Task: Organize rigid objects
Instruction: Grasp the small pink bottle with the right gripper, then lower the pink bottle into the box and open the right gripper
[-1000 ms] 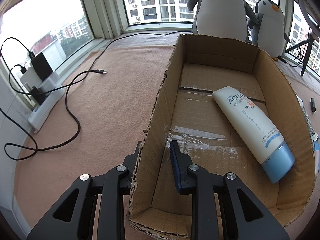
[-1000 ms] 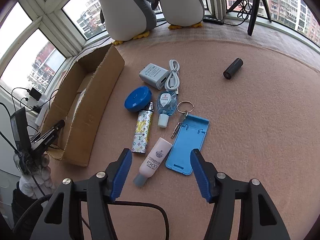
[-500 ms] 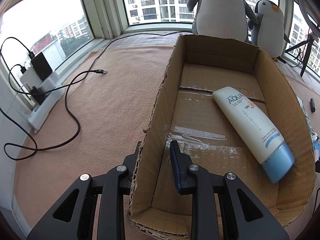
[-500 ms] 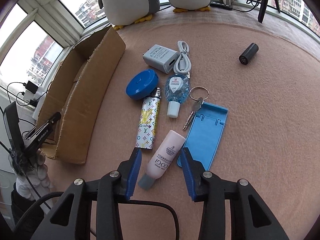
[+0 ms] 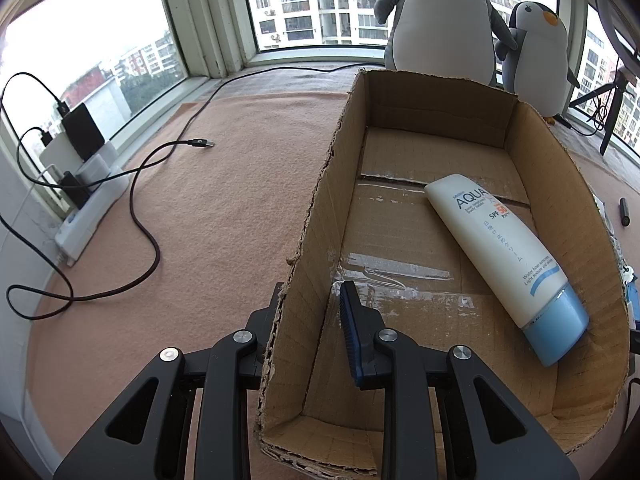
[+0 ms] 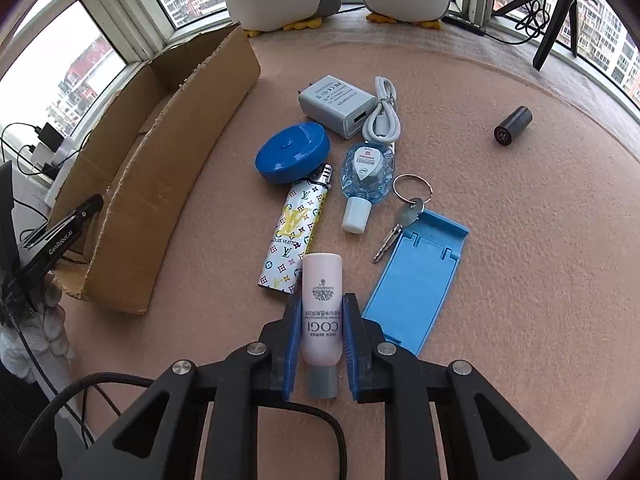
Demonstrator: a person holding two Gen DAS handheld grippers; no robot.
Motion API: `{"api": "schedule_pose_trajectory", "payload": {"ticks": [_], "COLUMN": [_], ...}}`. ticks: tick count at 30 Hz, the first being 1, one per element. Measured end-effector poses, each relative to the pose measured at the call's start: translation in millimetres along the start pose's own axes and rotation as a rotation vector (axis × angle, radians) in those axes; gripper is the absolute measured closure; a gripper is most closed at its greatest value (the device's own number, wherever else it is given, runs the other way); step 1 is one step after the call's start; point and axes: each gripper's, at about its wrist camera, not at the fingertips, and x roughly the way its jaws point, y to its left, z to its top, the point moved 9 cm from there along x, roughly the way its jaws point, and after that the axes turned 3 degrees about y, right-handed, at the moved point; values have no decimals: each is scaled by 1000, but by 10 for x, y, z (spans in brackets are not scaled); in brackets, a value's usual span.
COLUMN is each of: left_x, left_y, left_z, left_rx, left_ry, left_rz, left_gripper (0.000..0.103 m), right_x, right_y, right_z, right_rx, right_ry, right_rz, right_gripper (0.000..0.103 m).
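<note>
I count one cardboard box (image 5: 556, 184) holding one sunscreen tube (image 5: 500, 248). Outside it: one pink tube (image 6: 322, 304), one lighter (image 6: 294, 236), one blue round case (image 6: 292, 152), one sanitizer bottle (image 6: 366, 176), one charger (image 6: 336, 104), one white cable (image 6: 384, 116), one key ring (image 6: 408, 204), one blue stand (image 6: 416, 284), one black cylinder (image 6: 512, 125), two plush penguins (image 5: 440, 20).

A bay-window nook in flat daylight.
A peach felt mat (image 5: 224, 208) covers the floor up to pale window frames (image 5: 200, 20), with apartment blocks (image 5: 320, 0) outside. Two plush penguins (image 5: 440, 20) stand at the sill. A black cable (image 5: 144, 208) snakes across the mat to a white power strip (image 5: 88, 208). A black tripod (image 6: 556, 12) stands by the far glass.
</note>
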Motion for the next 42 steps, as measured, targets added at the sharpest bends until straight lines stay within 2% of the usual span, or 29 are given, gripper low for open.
{"api": "schedule_pose_trajectory", "payload": {"ticks": [7,14,23,33,42], "left_x": [2,1,4,5,2], "left_y": [-6,-6,-10,-21,-36], "left_z": [4,2,0,1,-8], "left_rx": [0,-1,-3,-4,-11], "left_ry": [0,0,0,-1,-4], "left_rz": [0,0,-1,-3,-9], "left_gripper": [79,79,79,79,80], "right_x": [-78,-431,-825,-804,-578], "right_y": [-34,13,505,1195,1333], "right_z": [-12,135,521,814,1094], "right_rx": [31,21,-76,-168,-178], "right_ry": [-25,-119,-241,-265,-264], "right_rz": [14,11,66,154,130], "right_gripper": [85,85,85,85,85]}}
